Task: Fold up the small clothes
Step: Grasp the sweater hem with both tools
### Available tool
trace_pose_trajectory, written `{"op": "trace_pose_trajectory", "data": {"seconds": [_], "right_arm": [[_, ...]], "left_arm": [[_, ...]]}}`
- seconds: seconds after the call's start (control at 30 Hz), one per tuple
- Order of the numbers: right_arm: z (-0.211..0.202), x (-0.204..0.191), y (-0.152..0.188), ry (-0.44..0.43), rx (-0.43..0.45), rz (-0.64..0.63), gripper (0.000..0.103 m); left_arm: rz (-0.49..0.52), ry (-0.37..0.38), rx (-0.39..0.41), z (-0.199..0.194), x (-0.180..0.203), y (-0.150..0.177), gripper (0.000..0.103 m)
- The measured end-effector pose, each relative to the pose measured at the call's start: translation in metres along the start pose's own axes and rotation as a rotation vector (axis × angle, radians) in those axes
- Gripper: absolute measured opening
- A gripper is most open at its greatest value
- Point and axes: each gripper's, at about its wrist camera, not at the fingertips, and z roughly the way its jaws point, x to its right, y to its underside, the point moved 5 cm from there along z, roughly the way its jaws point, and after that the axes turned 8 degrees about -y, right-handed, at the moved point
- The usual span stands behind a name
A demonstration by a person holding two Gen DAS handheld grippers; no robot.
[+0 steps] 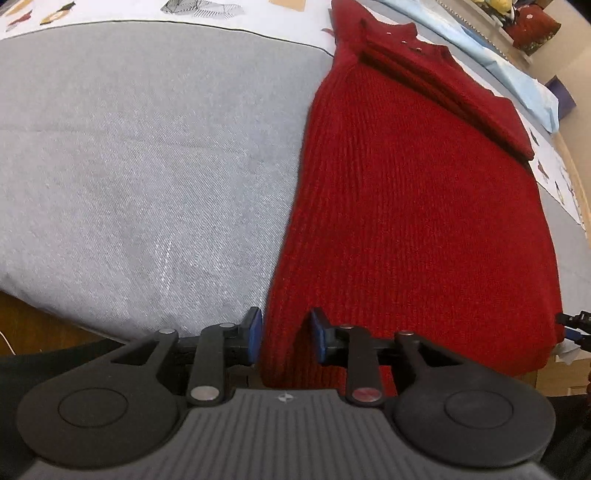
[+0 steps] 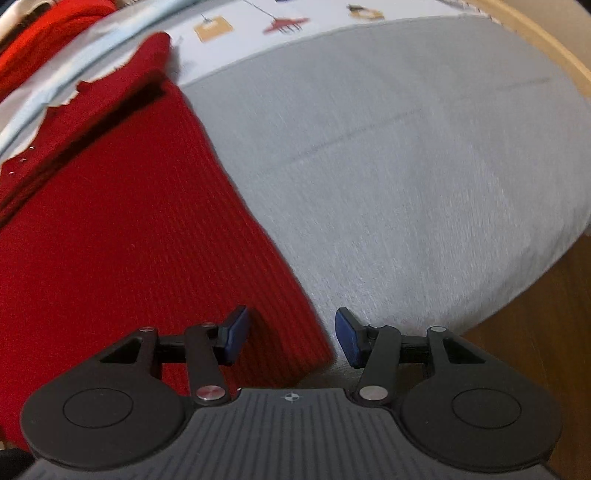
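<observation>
A red ribbed knit sweater (image 1: 406,206) lies flat on a grey cloth-covered table (image 1: 129,147), hem towards me, with a sleeve folded across its upper part. My left gripper (image 1: 284,338) is at the hem's left corner; the blue pads straddle the fabric edge with a gap still showing on each side. The sweater also shows in the right wrist view (image 2: 129,240). My right gripper (image 2: 291,338) is open wide around the hem's right corner, pads apart from the knit. The right gripper's tip peeks in at the left view's right edge (image 1: 572,325).
A printed white cloth (image 2: 295,22) and a light blue sheet (image 1: 517,70) lie beyond the grey cloth. Another red garment (image 1: 535,29) sits on a far pile. The table's wooden edge (image 2: 535,332) and floor lie close to both grippers.
</observation>
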Motion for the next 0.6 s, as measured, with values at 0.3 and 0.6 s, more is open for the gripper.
{"op": "trace_pose_trajectory", "data": {"seconds": [0.3, 0.6], "right_arm": [[0.004, -0.014, 0.003, -0.025, -0.005, -0.055, 0.034], [0.002, -0.017, -0.002, -0.036, 0.002, -0.084, 0.024]], "left_arm": [[0.053, -0.028, 0.004, 0.007, 0.014, 0.004, 0.034], [0.056, -0.033, 0.014, 0.007, 0.016, 0.006, 0.035]]}}
